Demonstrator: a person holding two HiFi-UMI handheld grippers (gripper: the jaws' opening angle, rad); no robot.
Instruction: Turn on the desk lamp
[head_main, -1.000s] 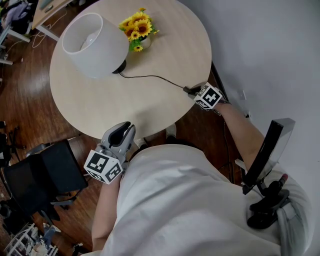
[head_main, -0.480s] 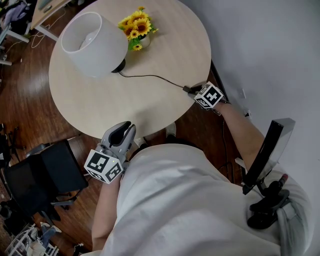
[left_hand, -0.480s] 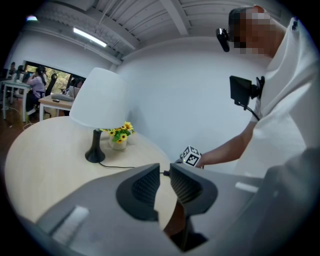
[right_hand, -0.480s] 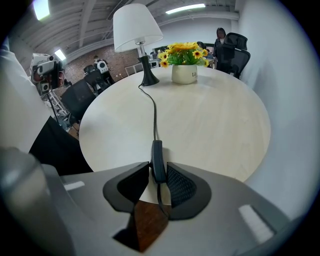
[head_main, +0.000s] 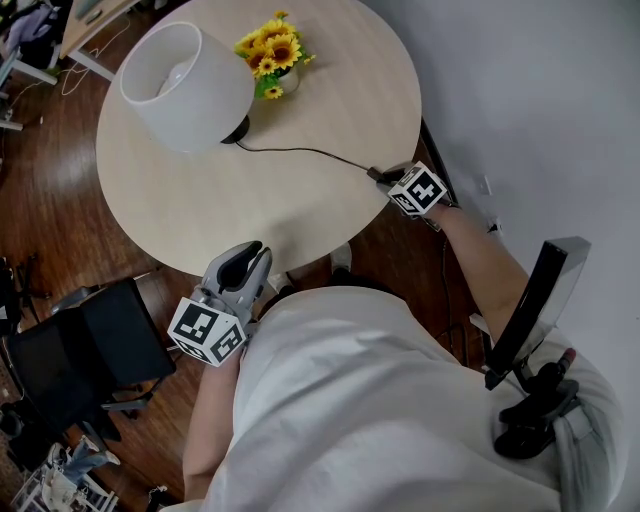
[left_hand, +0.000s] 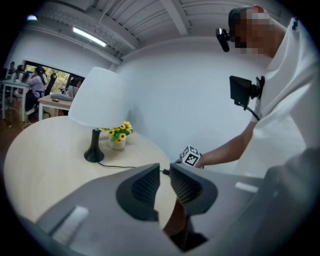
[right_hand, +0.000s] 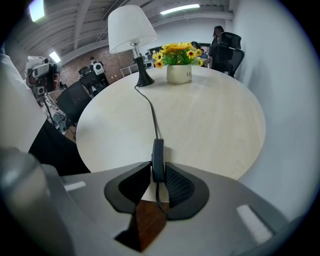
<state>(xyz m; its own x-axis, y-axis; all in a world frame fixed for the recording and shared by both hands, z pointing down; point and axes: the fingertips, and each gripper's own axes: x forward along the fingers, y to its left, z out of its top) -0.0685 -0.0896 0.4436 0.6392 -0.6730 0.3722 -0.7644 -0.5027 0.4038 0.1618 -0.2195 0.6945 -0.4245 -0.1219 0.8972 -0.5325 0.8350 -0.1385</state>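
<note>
Lamp (head_main: 185, 85): standing at the far left of the surface (head_main: 250, 200), its white shade tilting toward the head view; no glow is showing in any view.
Cord (head_main: 300, 152): running as a thin black line from the lamp's dark base across to the right rim.
Switch (right_hand: 158, 159): lying in line with the cord close to the rim, its near end sitting between the right gripper's pads.
Right gripper (right_hand: 157, 175): pointing steeply down; its jaws have just been closing and are pressing on the switch from both sides.
Left gripper (left_hand: 165, 175): hanging off the near rim over the floor (head_main: 50, 190), jaws standing slightly apart and holding nothing.
Writing: dark print on the white pot (right_hand: 179, 74) of sunflowers (head_main: 272, 55) is showing too small to read; each gripper's cube is carrying black-and-white square markers.
Surface and room: round, pale wood, standing on dark wood flooring; a white wall (head_main: 540, 100) is passing just beside the right rim, a black chair (head_main: 85, 345) is sitting off the near left.
Open room: a wide bare stretch is lying between lamp and near rim.
</note>
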